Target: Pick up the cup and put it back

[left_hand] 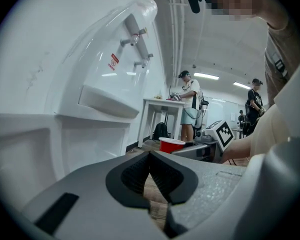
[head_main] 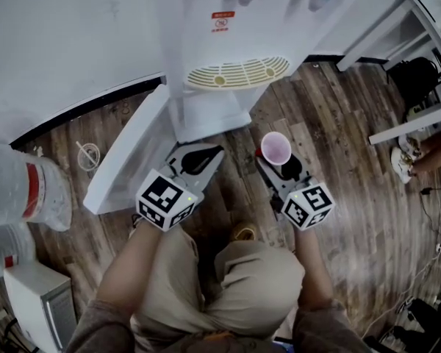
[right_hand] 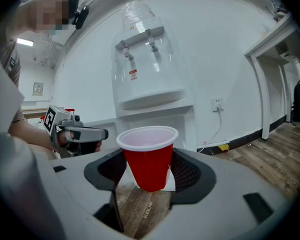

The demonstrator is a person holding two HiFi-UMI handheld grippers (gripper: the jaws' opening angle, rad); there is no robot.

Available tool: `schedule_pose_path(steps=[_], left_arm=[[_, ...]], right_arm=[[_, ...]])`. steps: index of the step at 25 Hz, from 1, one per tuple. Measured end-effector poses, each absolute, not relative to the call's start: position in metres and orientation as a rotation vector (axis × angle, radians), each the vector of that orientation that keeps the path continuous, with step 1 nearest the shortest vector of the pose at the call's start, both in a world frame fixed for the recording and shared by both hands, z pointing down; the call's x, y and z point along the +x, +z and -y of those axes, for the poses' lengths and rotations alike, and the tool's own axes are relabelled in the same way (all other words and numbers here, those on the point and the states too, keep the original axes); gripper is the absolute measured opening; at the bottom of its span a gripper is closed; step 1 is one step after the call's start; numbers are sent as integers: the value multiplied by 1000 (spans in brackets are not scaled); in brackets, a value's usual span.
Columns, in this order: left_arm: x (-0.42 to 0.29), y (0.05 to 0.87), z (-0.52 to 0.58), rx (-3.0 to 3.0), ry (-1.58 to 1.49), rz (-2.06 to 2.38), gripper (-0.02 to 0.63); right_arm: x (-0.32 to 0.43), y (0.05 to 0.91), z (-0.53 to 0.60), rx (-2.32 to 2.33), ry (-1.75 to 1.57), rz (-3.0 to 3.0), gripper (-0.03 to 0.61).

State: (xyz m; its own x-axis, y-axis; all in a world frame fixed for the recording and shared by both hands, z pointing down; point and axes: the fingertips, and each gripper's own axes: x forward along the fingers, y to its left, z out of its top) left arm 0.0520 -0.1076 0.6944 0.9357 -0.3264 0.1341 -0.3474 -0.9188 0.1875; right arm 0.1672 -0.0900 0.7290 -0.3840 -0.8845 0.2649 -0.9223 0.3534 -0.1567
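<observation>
Here, the right gripper has its fingers clamped on a red plastic cup with a white inside. The cup is upright and held clear of the wood-plank floor, just in front of the white water dispenser. The right forearm reaches forward, with the gripper pointing almost level. Beside it, the left gripper points the same way, its fingers pressed together on nothing.

A small red-and-white label was found on the front of the water dispenser, just below its taps. It carried a red prohibition circle; its print was too small to read. On a floor plank in front of the dispenser, the letters "know" were legible. Nothing else was readable.
</observation>
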Motion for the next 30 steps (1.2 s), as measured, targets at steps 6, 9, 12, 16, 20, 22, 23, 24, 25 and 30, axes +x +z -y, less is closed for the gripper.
schedule_pose_path(steps=[6, 9, 12, 16, 20, 22, 23, 24, 25, 30], left_arm=[[36, 688, 109, 2882, 128, 523, 3], [27, 684, 114, 2862, 103, 544, 3], [20, 682, 116, 2864, 93, 552, 3], [9, 680, 115, 2865, 108, 559, 3], [0, 676, 112, 2841, 112, 569, 3], [0, 676, 110, 2849, 114, 563, 3], [0, 676, 110, 2856, 117, 561, 3], [-1, 676, 109, 2861, 120, 560, 3], [-2, 676, 108, 2861, 120, 560, 3], [-10, 672, 110, 2818, 111, 565, 3]], right_arm=[[156, 742, 119, 1628, 432, 2479, 278], [147, 751, 134, 1598, 428, 2483, 278], [138, 763, 150, 1576, 436, 2491, 278], [128, 780, 177, 1545, 428, 2484, 279], [121, 800, 205, 1510, 405, 2465, 279], [118, 808, 220, 1500, 387, 2458, 279], [116, 813, 228, 1497, 382, 2456, 279], [113, 817, 235, 1494, 382, 2457, 279], [110, 823, 242, 1492, 383, 2457, 279], [107, 850, 274, 1500, 380, 2425, 281]])
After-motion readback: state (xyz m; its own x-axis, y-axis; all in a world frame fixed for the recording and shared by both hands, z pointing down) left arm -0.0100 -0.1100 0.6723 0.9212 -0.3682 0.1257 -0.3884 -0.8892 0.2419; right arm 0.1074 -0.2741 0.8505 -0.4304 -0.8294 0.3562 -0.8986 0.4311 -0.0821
